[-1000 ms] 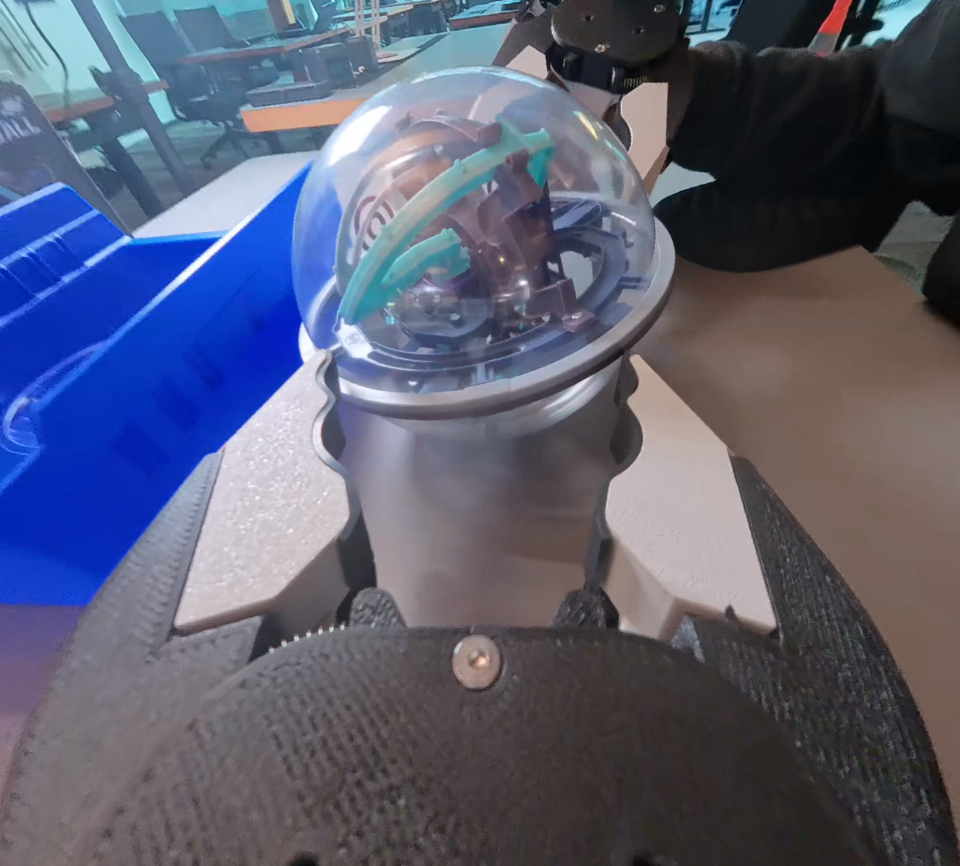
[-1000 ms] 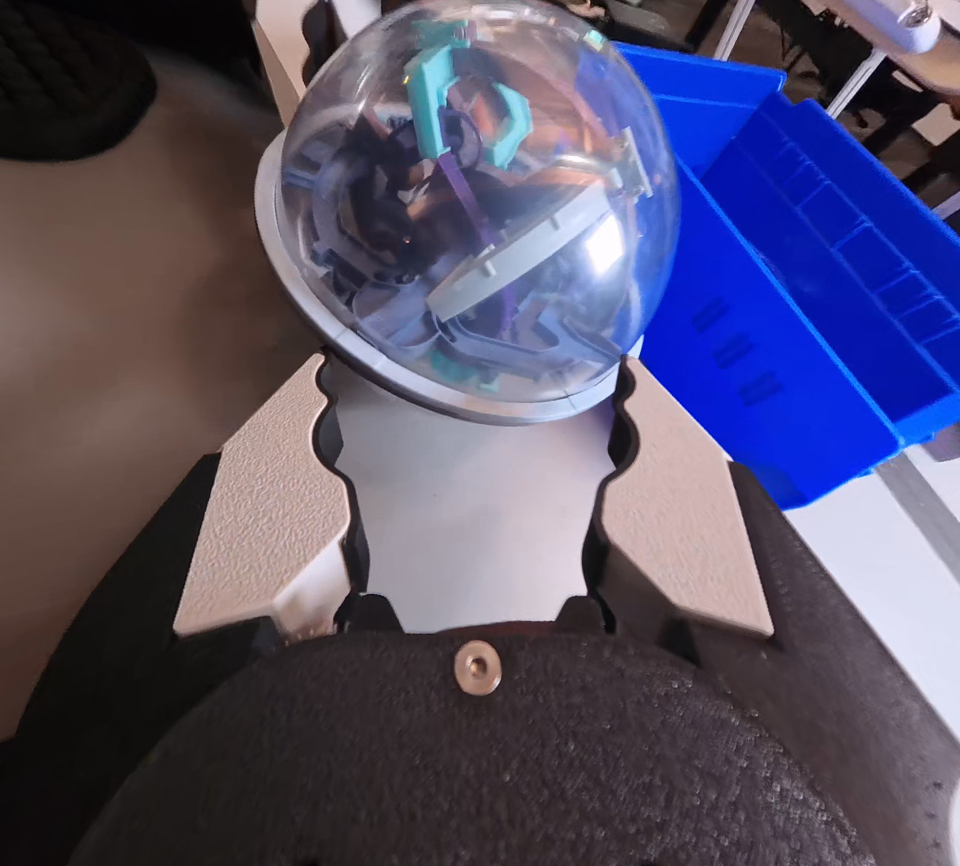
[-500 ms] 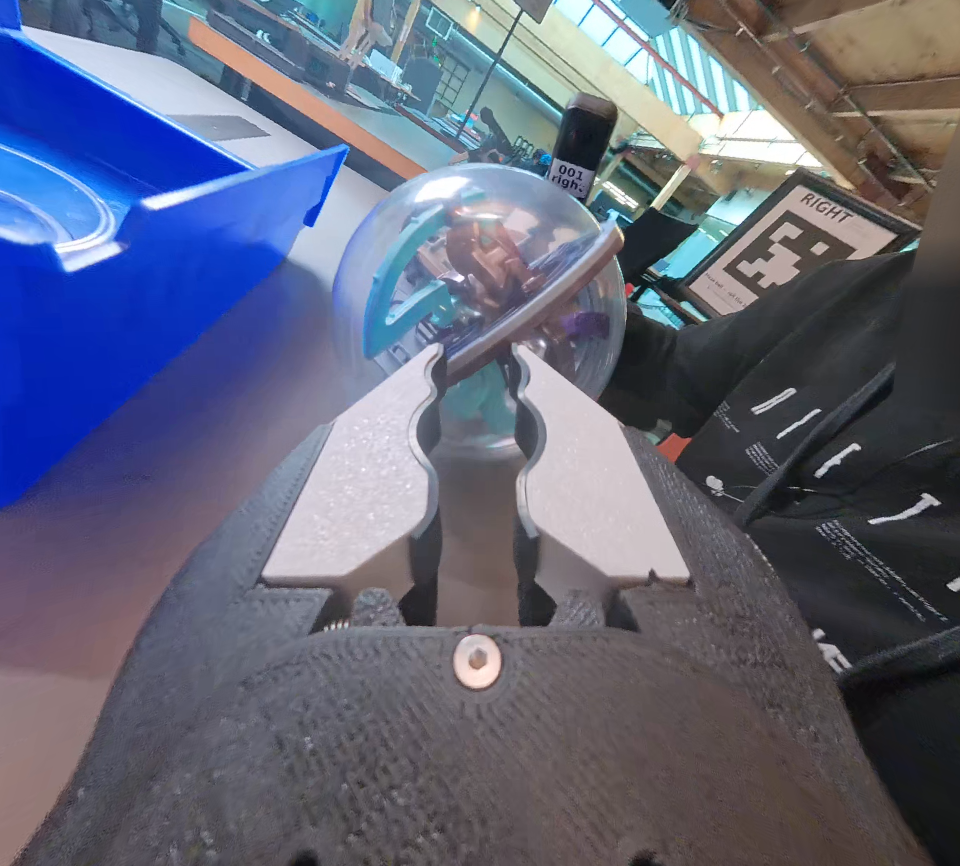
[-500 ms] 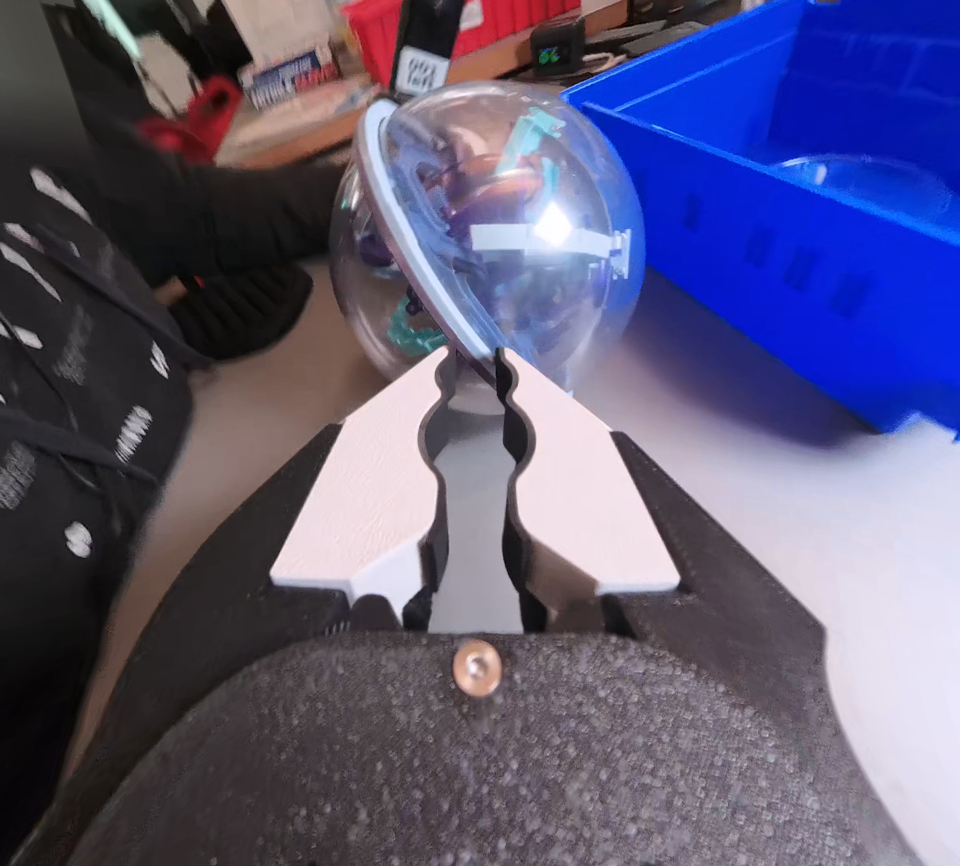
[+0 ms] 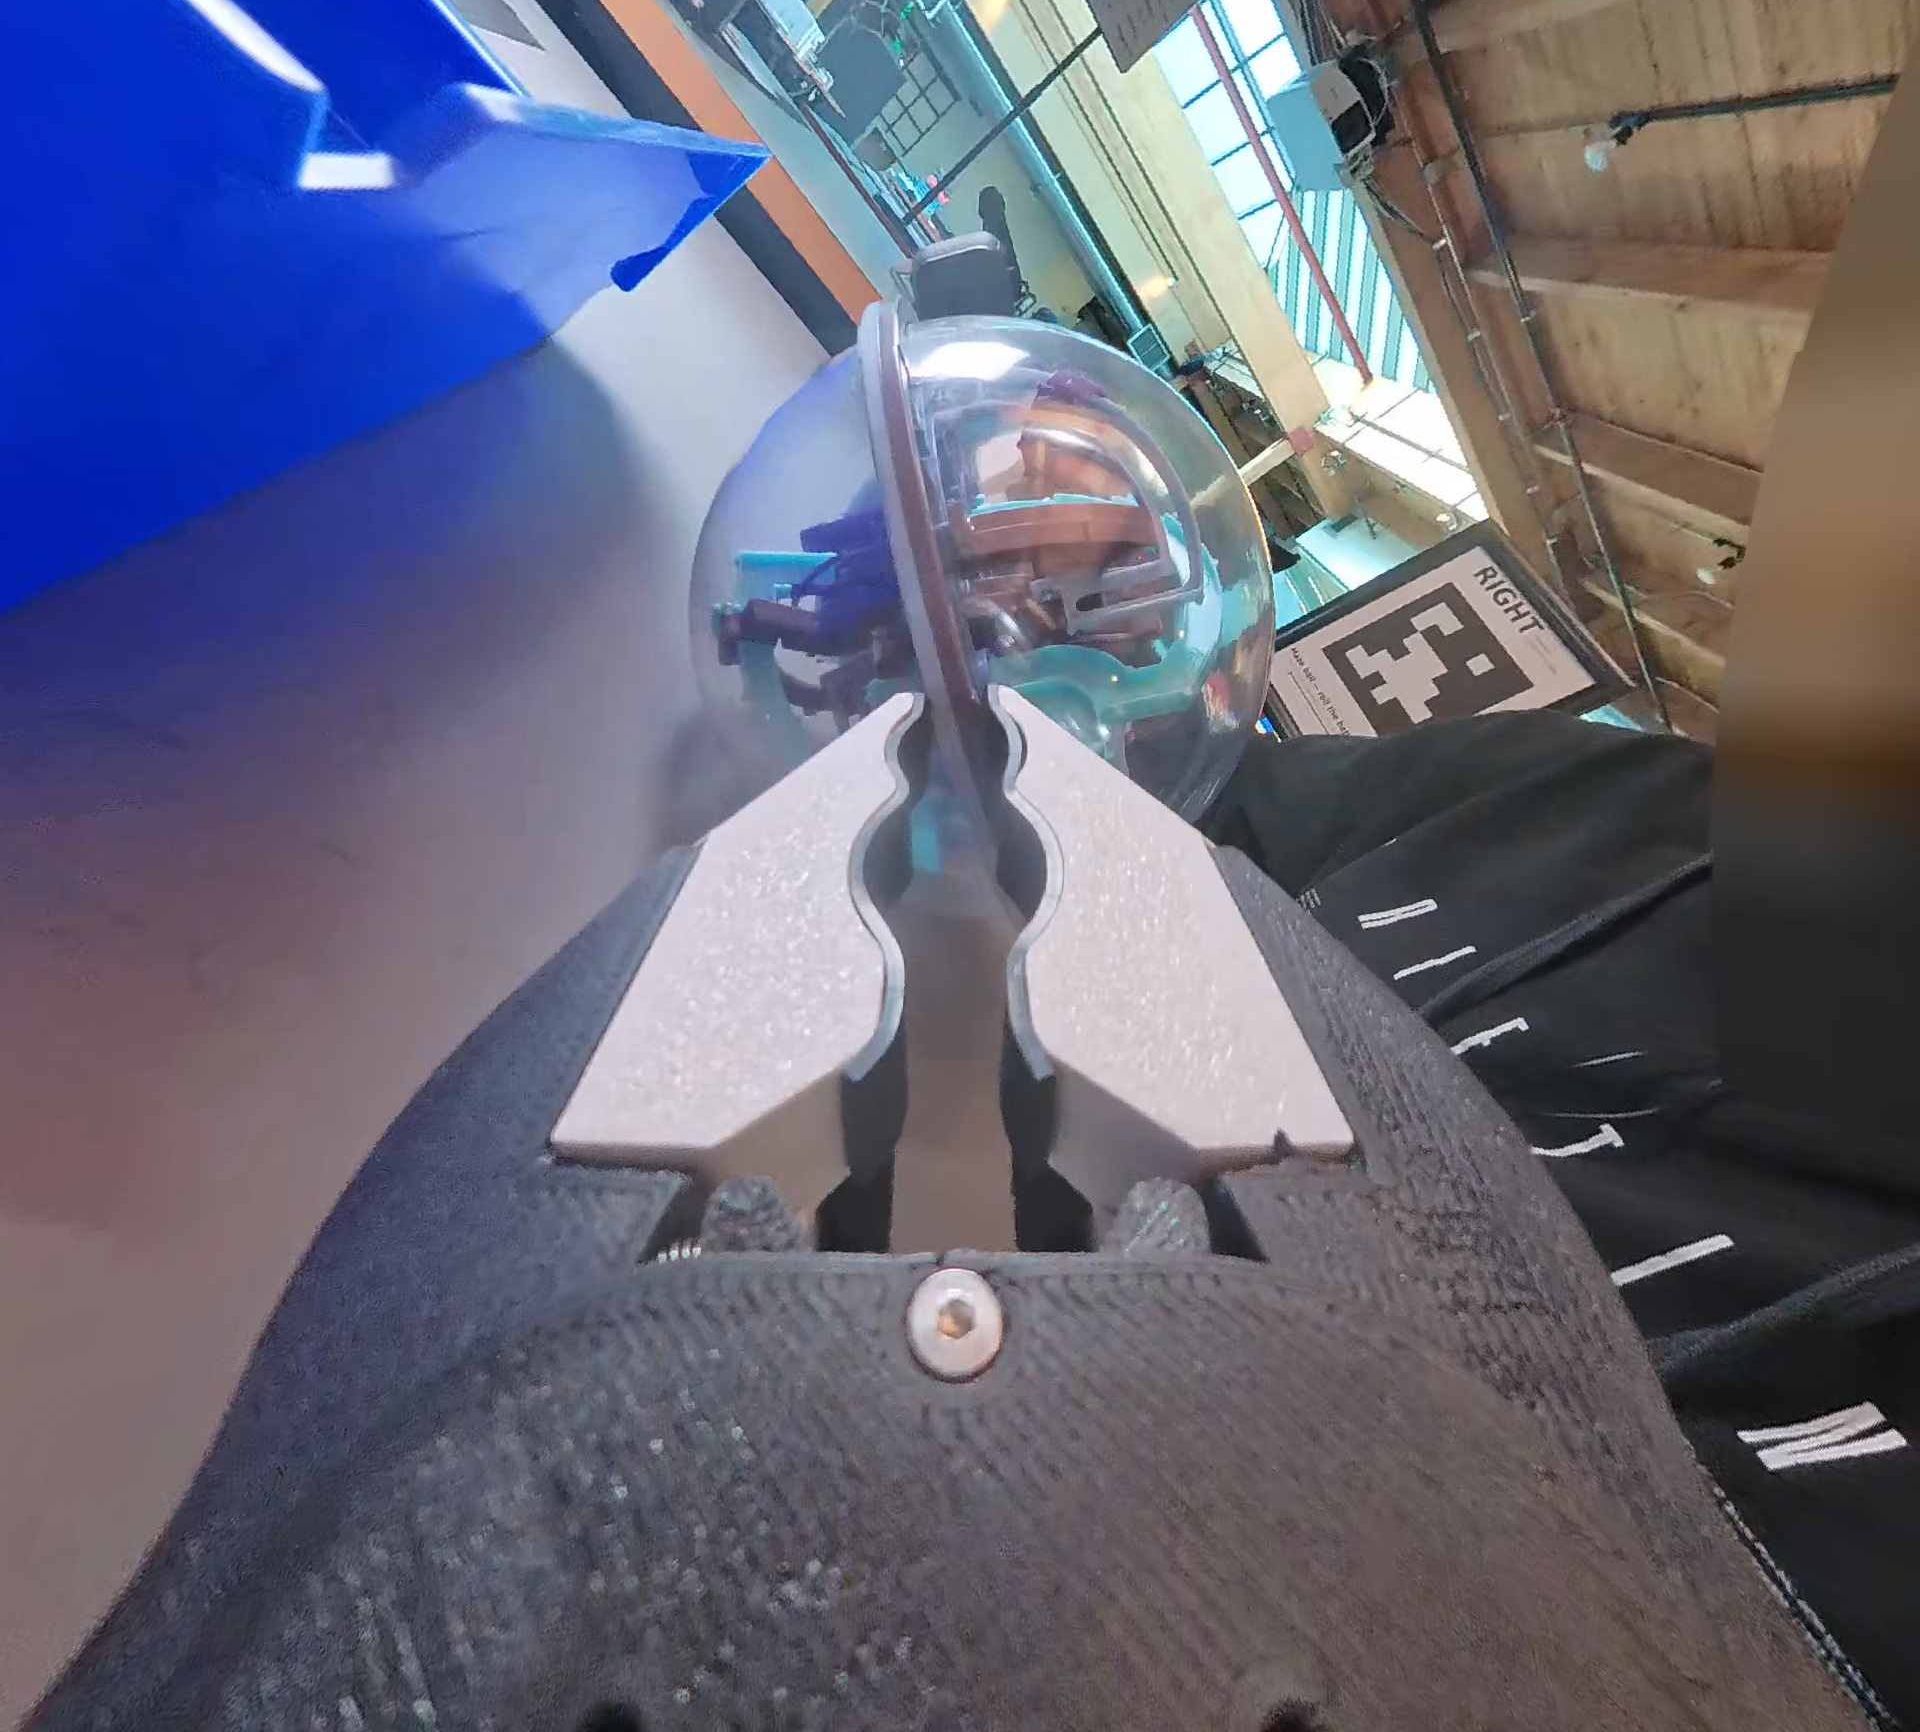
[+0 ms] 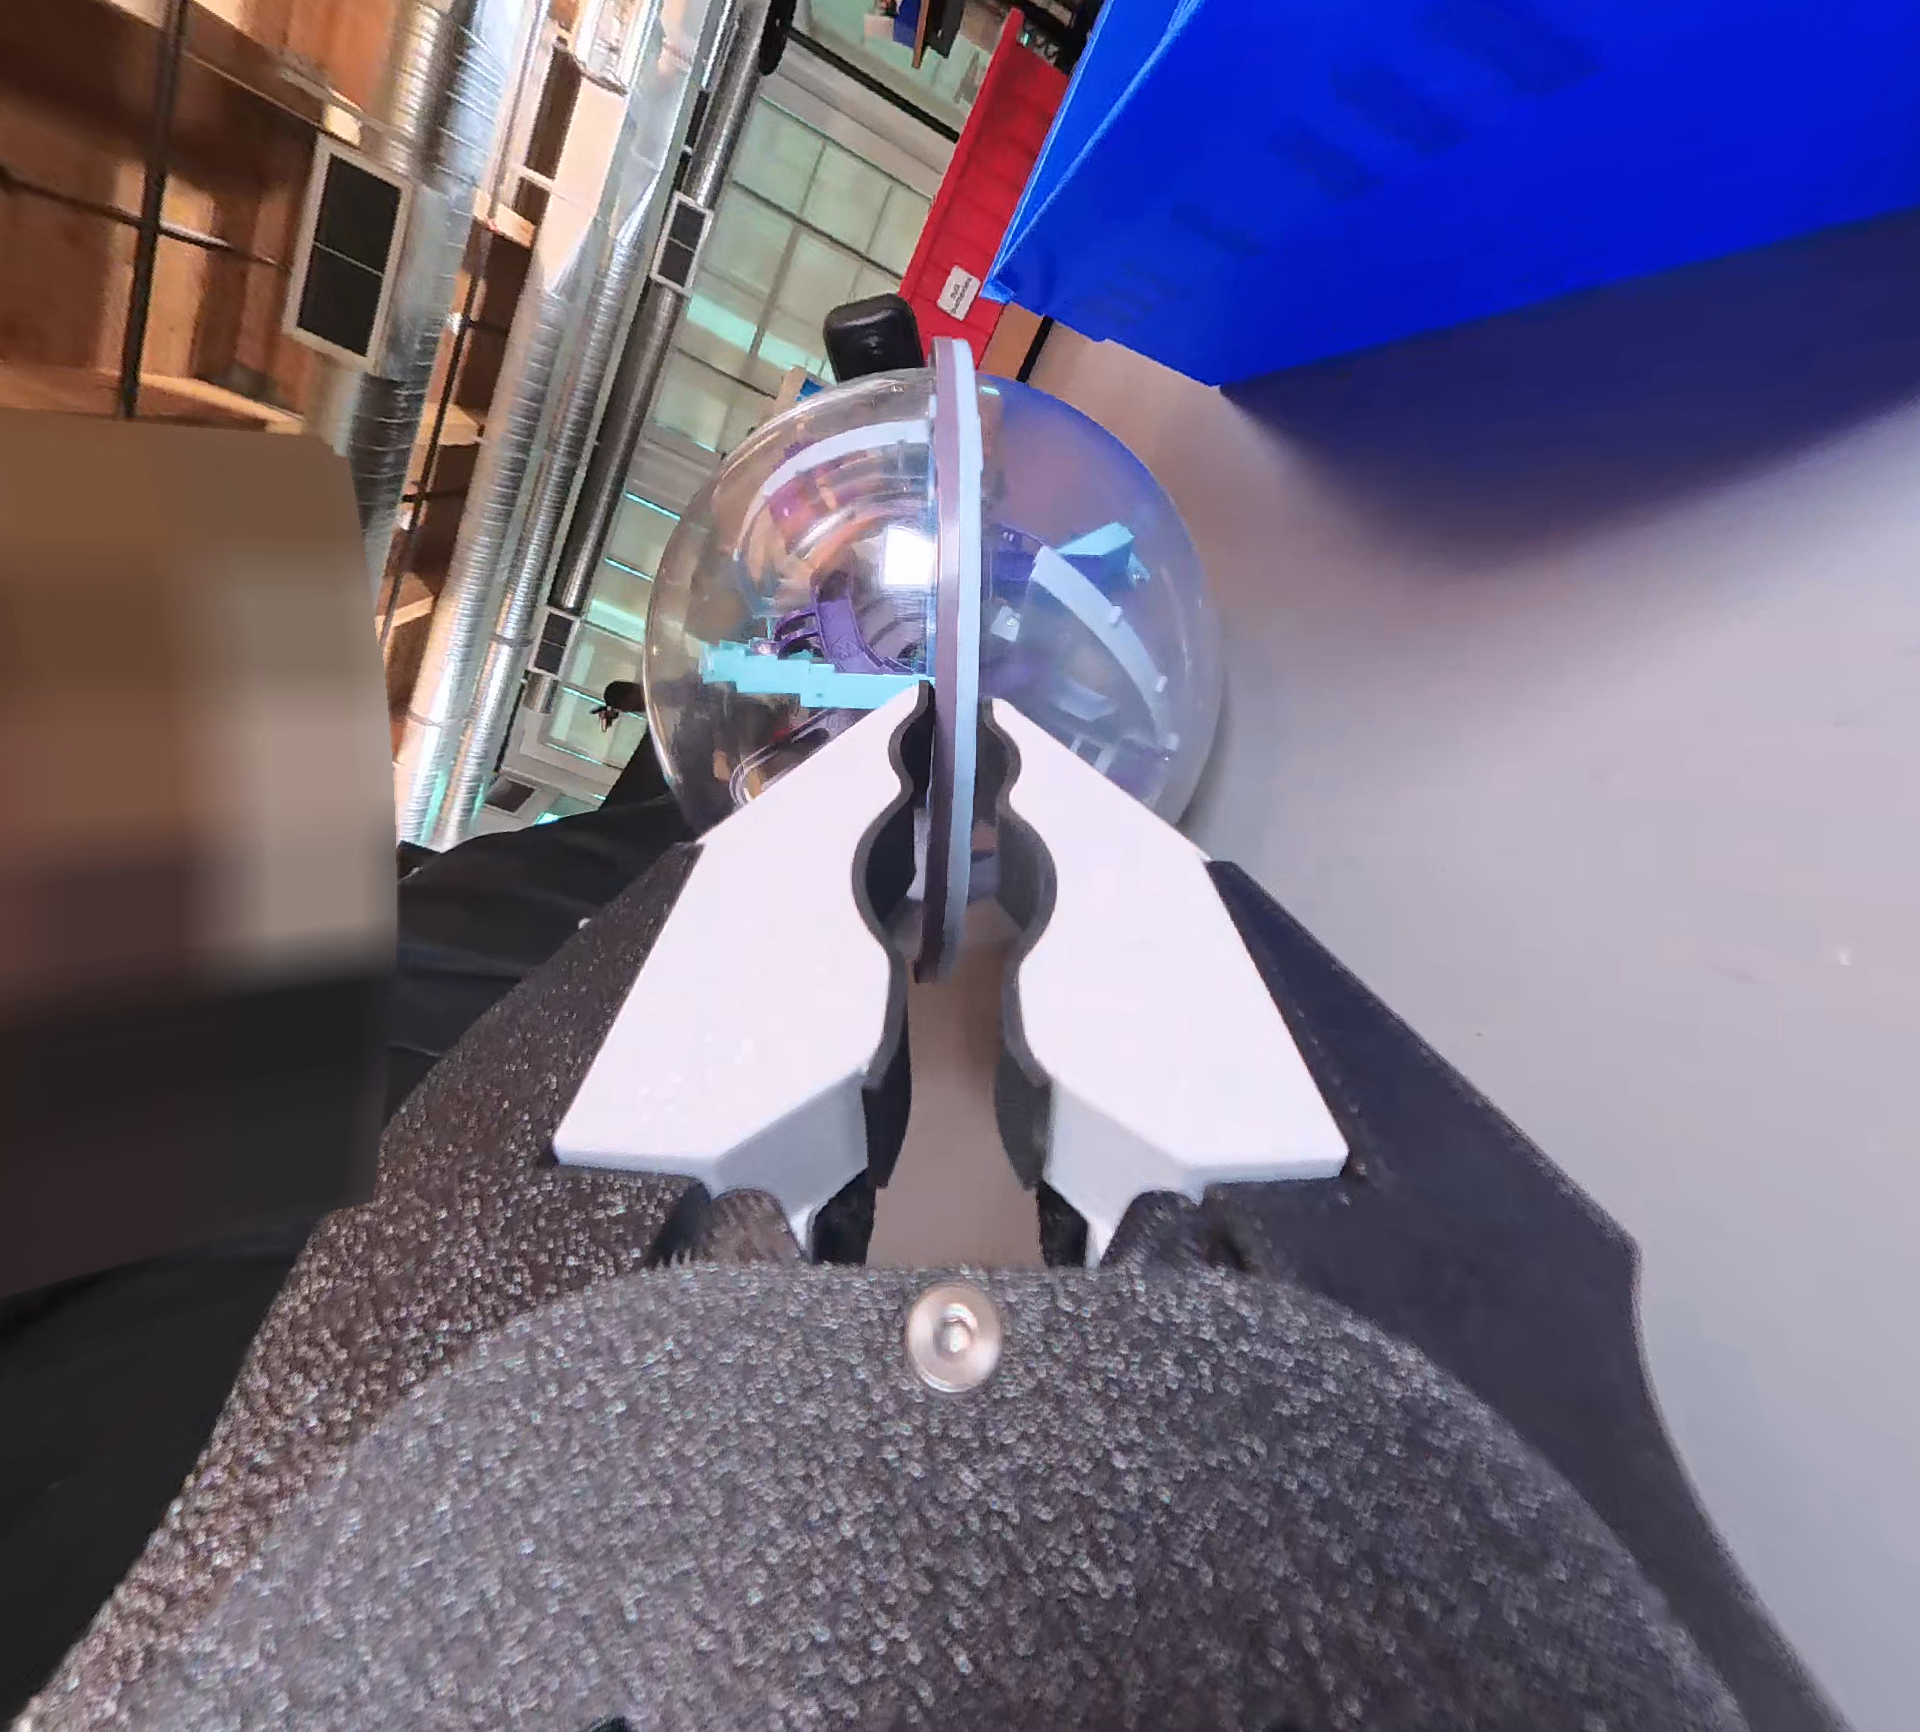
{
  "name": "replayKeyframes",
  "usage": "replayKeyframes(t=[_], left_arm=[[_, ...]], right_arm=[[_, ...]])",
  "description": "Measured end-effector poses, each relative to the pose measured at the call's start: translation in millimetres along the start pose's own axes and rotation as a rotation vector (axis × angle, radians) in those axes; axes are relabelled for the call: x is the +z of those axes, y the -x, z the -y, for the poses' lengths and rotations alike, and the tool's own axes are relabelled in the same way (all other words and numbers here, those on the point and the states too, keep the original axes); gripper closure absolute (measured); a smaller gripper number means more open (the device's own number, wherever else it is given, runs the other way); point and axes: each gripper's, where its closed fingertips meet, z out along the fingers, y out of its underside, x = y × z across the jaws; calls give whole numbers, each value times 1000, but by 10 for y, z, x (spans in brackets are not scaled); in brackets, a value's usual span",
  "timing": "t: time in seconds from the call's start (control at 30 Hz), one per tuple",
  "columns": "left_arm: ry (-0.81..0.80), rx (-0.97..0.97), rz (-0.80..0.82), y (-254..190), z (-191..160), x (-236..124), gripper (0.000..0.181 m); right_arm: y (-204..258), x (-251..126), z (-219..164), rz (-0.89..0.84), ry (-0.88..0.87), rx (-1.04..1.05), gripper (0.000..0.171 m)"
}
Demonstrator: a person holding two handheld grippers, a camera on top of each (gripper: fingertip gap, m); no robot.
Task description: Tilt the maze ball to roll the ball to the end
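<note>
Maze ball [image 5: 982,581] held clear of the pale surface [image 5: 312,851], between both tongs, just past the corner of a blue bin [image 5: 260,228]. Grey equator rim [image 5: 914,560] turned edge-on to the left wrist view, running from the fingertips up and away; same rim [image 6: 956,602] edge-on in the right wrist view too. Clear halves bulging out to either side of that rim, with teal, purple and brown tracks inside. Small ball inside not made out.

Left tongs [image 5: 951,721] narrowed onto the rim, pale fingers [image 5: 790,934] pinching it at the wavy inner notches near the tips. Right tongs [image 6: 961,737] likewise narrowed, gripping the rim's opposite edge, rim seated deep between the fingers [image 6: 748,955]. Both cameras rolled steeply, so surface and bin appear tipped on their side; bin [image 6: 1507,72] high at right in the right wrist view. Dark top of the far tongs peeking over the ball in each view. Black sleeve [image 5: 1558,955] with white marks beside the left tongs.
</note>
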Motion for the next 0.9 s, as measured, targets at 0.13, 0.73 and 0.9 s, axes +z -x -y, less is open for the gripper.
replayKeyframes(t=[0.13, 0.73, 0.9], left_arm=[[-26, -31, 3, 46, 24, 2, 174], [-91, 157, -9, -24, 123, -5, 142], [-83, 147, -23, -36, 95, 10, 154]], right_arm=[[-33, 2, 49, -5, -34, 7, 162], [132, -65, 16, -199, 14, -796, 109], [144, 11, -82, -197, 52, -863, 98]])
